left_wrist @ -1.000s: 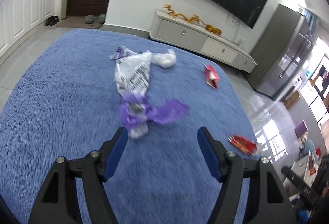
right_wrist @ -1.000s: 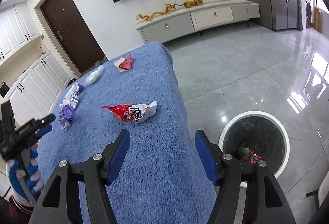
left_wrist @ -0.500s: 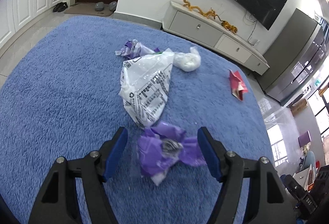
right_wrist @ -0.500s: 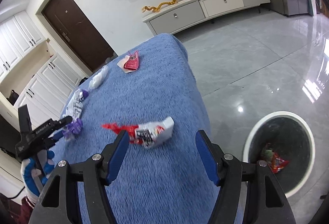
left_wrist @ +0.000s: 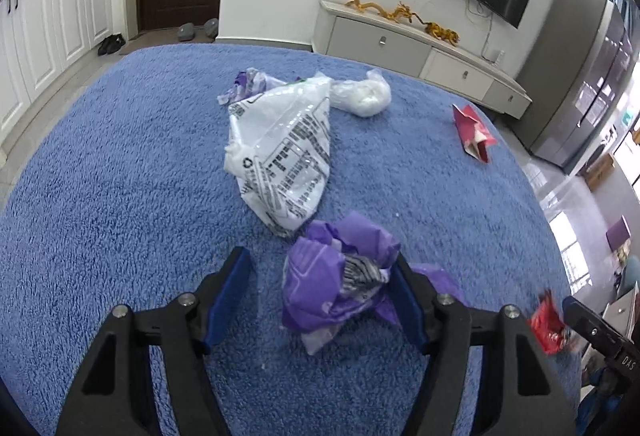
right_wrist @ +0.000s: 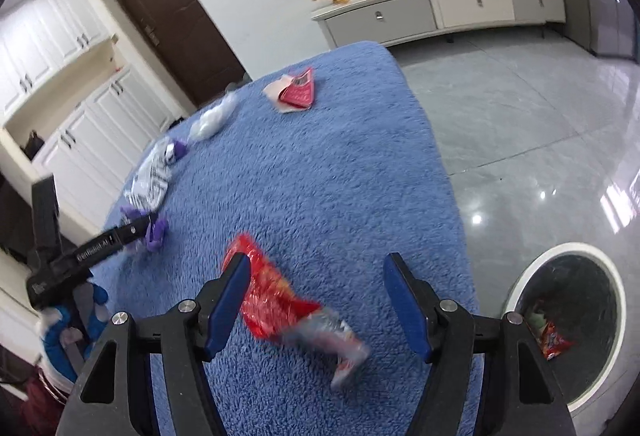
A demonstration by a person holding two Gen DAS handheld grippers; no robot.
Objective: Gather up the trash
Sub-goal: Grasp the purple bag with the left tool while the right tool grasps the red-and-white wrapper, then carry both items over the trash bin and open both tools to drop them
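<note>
A: What is lying on the blue rug (left_wrist: 100,163), largest first?

B: The printed white bag (left_wrist: 280,155) is lying at centre. The purple wrapper (left_wrist: 336,284) is sitting between the wide-spread fingers of the left gripper (left_wrist: 322,296), touching the right one. The red snack packet (right_wrist: 280,304) is lying between the wide-open right gripper (right_wrist: 316,302), near the bin (right_wrist: 576,320).

A: What is risking failure?

B: Both wrappers are sitting off-centre, so closing may be pinching only an edge, and the crumpled film may be slipping out.
</note>
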